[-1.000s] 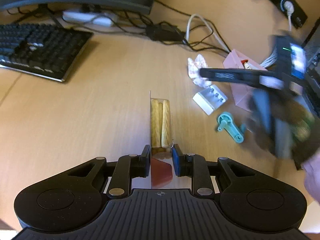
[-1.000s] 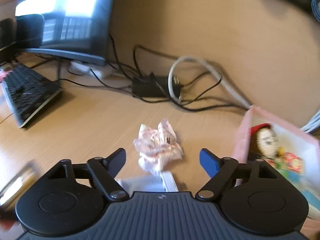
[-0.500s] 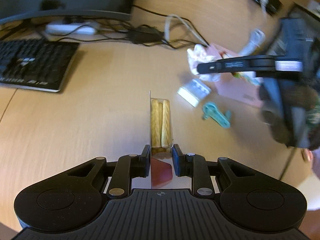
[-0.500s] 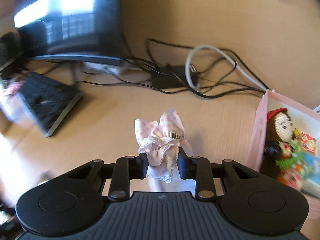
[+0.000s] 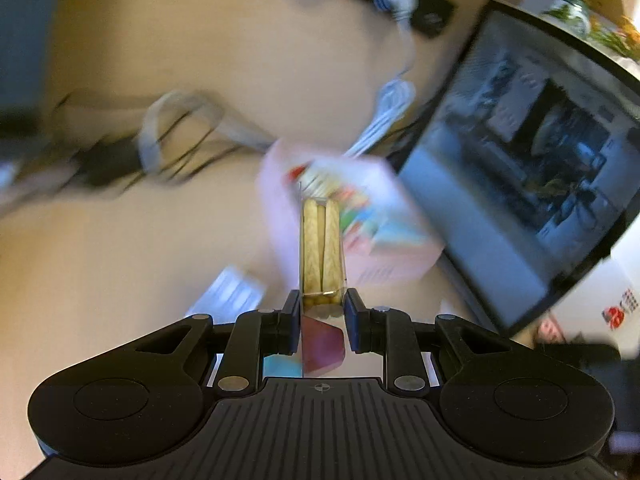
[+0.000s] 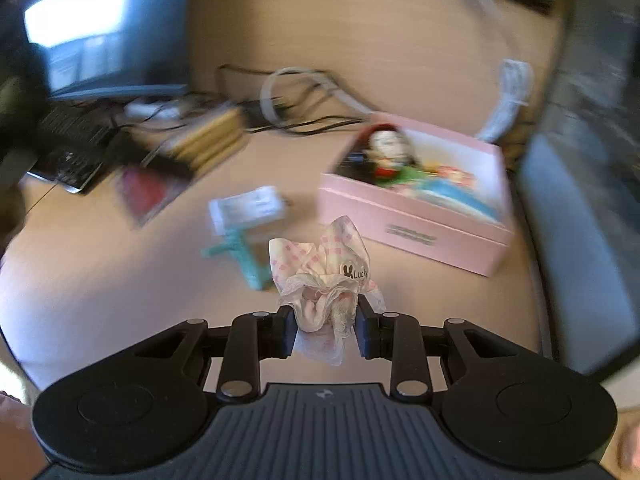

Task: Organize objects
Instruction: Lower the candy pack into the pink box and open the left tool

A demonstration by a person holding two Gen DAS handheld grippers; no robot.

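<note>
Pinching: left fingers point(image 5: 322, 307) biscuit pack point(image 5: 322, 248), right fingers point(image 6: 325, 326) scrunchie point(image 6: 320, 276); pink box point(image 6: 412, 216) ahead.

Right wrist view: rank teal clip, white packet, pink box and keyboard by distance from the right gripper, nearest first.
From the right gripper, shut on the pink-checked cloth:
1. Teal clip, just left of the cloth.
2. White packet, left, right behind the clip.
3. Pink box, right; too close to call against the packet.
4. Keyboard, far left, clearly farthest.
</note>
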